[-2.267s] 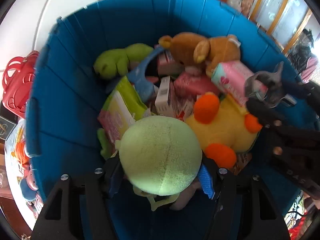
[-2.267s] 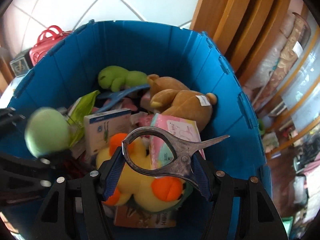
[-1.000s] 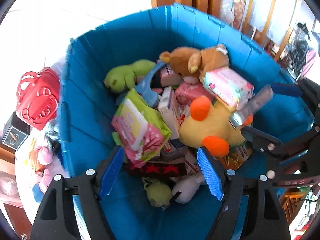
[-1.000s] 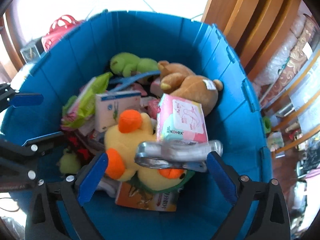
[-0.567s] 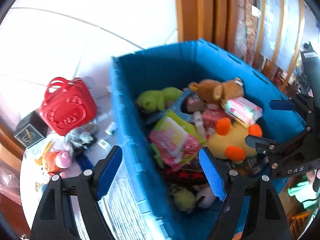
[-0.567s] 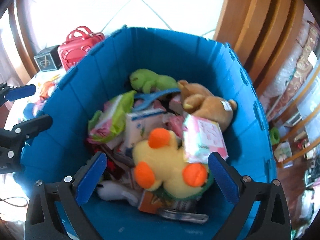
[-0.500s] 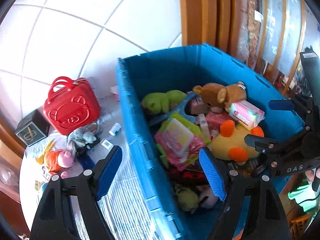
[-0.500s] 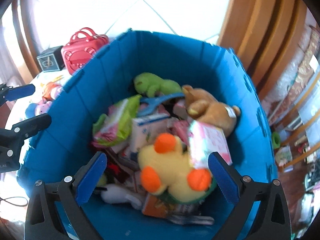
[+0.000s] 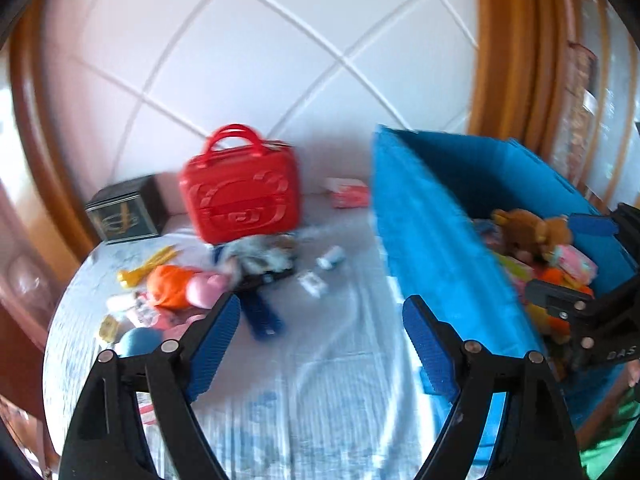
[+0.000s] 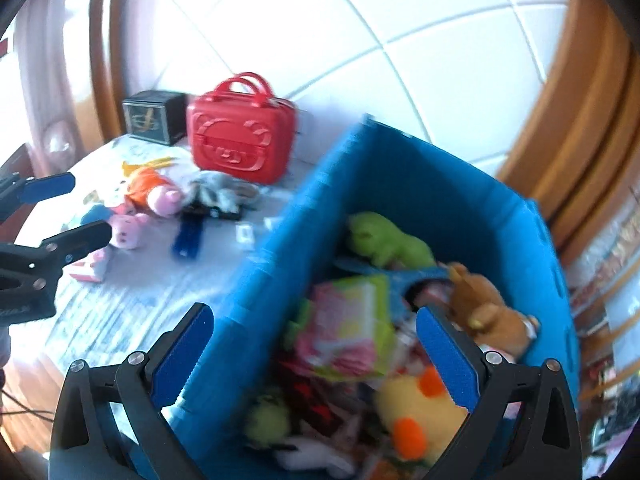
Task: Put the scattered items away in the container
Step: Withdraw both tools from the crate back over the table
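Tablecloth [image 9: 340, 380] blurred; small scattered items [image 9: 312, 282] unreadable; blue bin [image 10: 420, 184] cropped.

Blue bins: one [image 10: 420, 184], at 3 o'clock
Red cases: one [image 9: 240, 196], at 11 o'clock
Black boxes: one [image 9: 126, 210], at 10 o'clock
Brown bears: one [image 10: 486, 308]
Yellow ducks: one [image 10: 416, 420]

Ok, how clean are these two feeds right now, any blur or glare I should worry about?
Left wrist view: motion-smeared, the red case and the blue bin wall have soft edges, small items on the table streak; tiled wall is bright, nearly washed out. Right wrist view: also smeared, bin contents like the yellow duck plush are fuzzy. Both show strong fisheye bending at the edges.
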